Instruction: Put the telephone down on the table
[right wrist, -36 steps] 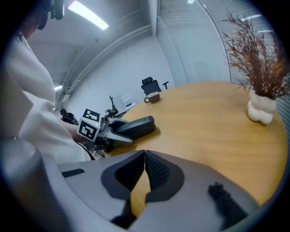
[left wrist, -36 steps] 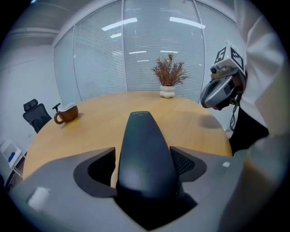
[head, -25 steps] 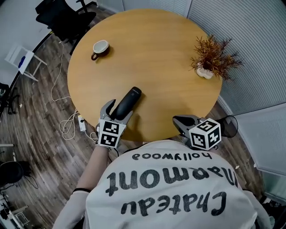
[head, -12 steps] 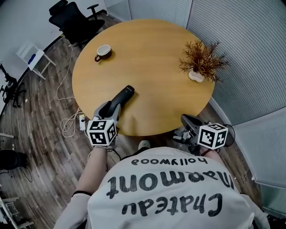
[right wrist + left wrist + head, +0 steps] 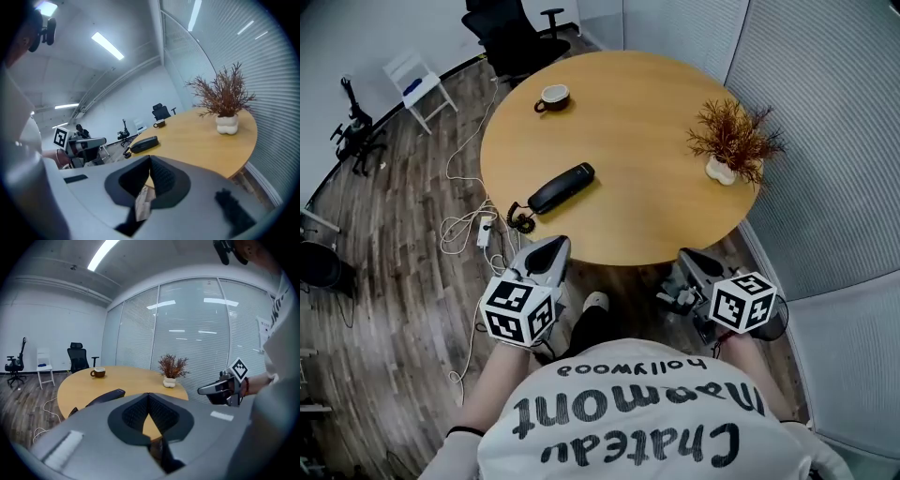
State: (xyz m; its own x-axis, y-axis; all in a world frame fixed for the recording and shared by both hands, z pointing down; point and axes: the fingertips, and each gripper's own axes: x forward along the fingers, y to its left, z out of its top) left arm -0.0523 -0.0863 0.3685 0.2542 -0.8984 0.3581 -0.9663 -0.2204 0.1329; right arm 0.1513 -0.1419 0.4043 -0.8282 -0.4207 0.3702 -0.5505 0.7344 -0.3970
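"Chateau Marmont hollywood" is read in black letters, upside down in the head view, on the person's pale shirt [image 5: 637, 422]; no other writing can be made out.

The table [image 5: 656, 216] is round, with a plain light-wood top, and it is set on a dark plank floor [image 5: 384, 281]. To the left of the table, a white chair [image 5: 414, 80] and loose white cables [image 5: 464, 230] are seen on the floor, and a black office chair [image 5: 520, 37] is placed beyond the table's far-left edge. On the far-left part of the table a cup [image 5: 553, 97] is stood. The telephone [image 5: 561, 188] is laid flat on the table's near-left part, well apart from the cup. A dried plant [image 5: 733, 141] in a white pot is stood on the table's right side, and a wall of closed blinds [image 5: 834, 141] is seen to the table's right.

The left gripper [image 5: 551, 249] is held off the table's near edge, with its jaws brought together and nothing between them. The right gripper [image 5: 686, 260] is held off the near-right edge, likewise closed and empty.

Half a second ago the telephone was clamped in the left gripper over the table's near edge; now it is released and the gripper is drawn back from the table.
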